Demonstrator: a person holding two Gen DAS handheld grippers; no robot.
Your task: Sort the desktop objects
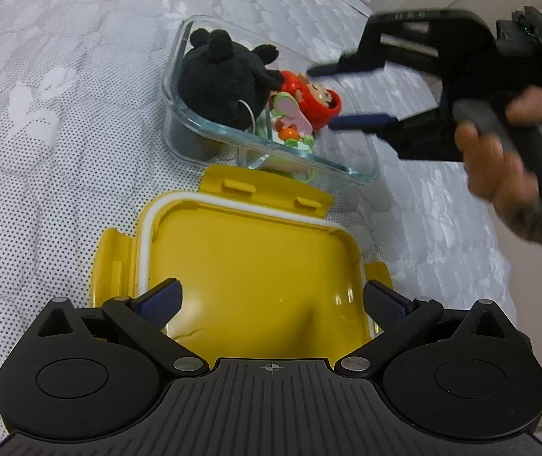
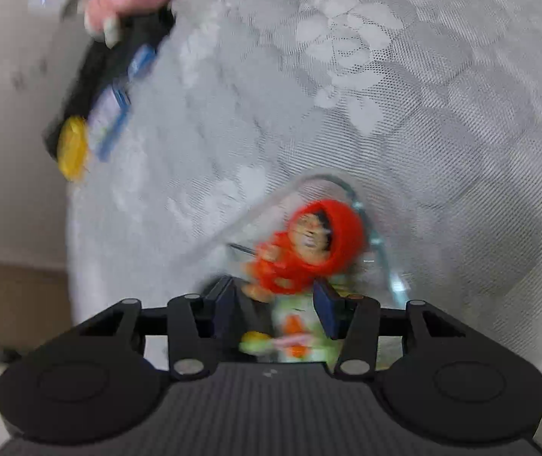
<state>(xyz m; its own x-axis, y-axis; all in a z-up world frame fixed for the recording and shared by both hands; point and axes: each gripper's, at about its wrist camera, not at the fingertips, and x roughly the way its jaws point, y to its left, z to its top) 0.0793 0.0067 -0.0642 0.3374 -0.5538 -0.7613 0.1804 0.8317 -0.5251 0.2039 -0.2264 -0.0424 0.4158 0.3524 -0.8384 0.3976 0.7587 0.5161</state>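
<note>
A glass box (image 1: 362, 173) sits on a white patterned cloth (image 1: 62, 121), which covers a soft quilted surface. Inside the box lie a black plush (image 1: 217, 79), a red-hooded doll (image 1: 320, 100) and a small green and pink toy (image 1: 293, 121). The plush fills the far left end, the doll lies beside it toward the right, and the green toy rests against the near wall.

Just in front of the box lies a yellow lid (image 1: 240, 250), inner side up, with its clips splayed out and a white seal around its rim.

The left gripper (image 1: 271, 296) hangs over the lid with its fingers (image 1: 164, 296) spread wide and nothing between them.

The right gripper (image 1: 347, 95), held by a hand (image 1: 499, 159), reaches in from the right above the box's right end. Its fingers (image 1: 366, 119) stand partly apart. In the blurred right wrist view the doll (image 2: 309, 250) and the green toy (image 2: 293, 326) lie below and between the fingers (image 2: 326, 311), but the pads press on neither as far as can be told.
</note>
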